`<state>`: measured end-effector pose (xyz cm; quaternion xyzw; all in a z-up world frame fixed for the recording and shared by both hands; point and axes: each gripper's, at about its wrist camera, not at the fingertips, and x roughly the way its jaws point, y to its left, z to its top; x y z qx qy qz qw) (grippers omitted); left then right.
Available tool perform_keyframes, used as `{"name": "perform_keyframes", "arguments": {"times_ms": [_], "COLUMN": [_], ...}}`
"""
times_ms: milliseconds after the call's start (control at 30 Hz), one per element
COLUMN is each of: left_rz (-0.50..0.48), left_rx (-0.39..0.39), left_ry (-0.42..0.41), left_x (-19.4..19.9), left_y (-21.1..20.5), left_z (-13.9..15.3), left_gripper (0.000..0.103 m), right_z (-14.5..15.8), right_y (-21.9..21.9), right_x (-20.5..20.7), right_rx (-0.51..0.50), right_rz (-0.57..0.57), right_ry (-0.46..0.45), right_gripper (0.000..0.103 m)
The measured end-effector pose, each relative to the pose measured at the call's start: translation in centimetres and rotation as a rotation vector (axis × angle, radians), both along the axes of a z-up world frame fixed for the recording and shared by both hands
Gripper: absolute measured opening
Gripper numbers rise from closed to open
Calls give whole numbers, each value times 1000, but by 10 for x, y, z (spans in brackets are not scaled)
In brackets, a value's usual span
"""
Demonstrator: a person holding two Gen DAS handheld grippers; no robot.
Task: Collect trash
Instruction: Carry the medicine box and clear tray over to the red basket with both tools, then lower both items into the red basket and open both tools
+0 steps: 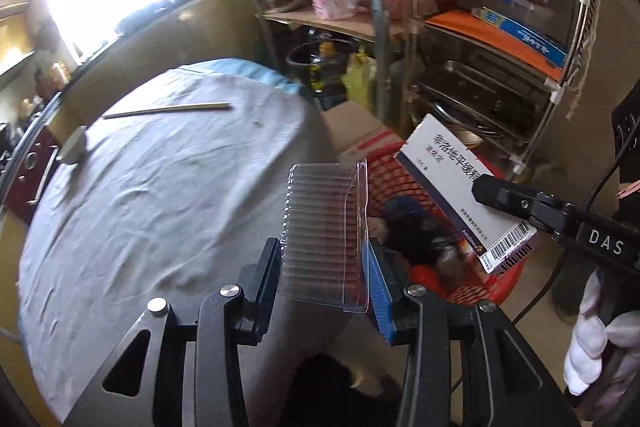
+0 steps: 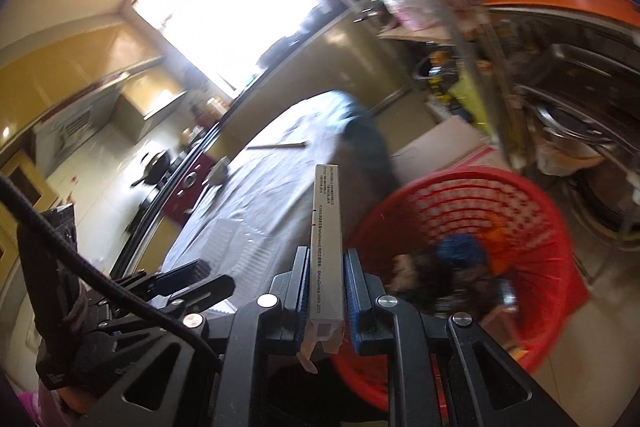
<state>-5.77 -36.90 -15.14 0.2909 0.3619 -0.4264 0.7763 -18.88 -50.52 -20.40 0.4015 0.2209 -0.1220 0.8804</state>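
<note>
My left gripper jaws are clenching a clear plastic tray, which is hanging at the counter edge just beside the red basket. My right gripper jaws are gripping a white box edge-on, with the basket sitting at three o'clock, trash already lying inside. At eleven o'clock on the counter I am seeing a stick and a grey object.

Your basket sits on the floor right of the worktop, before the shelves; chopsticks lie on the worktop.
</note>
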Motion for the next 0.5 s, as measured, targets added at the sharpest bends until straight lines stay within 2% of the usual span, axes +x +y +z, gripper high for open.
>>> {"name": "perform_keyframes", "arguments": {"times_ms": [133,267,500], "left_rz": [-29,-69,-111], "left_rx": [6,7,17], "left_ry": [33,25,35], "left_x": [-5,-15,-25], "left_y": [-21,-41,-59], "left_z": [-8,-10,-19], "left_gripper": [44,44,44], "right_z": [-16,-27,-39], "right_y": [-24,-37,-46], "right_x": [-22,-36,-45], "right_rx": [34,55,75], "right_rz": [-80,-128,-154], "right_ry": [27,48,60], "right_gripper": [18,18,18]}}
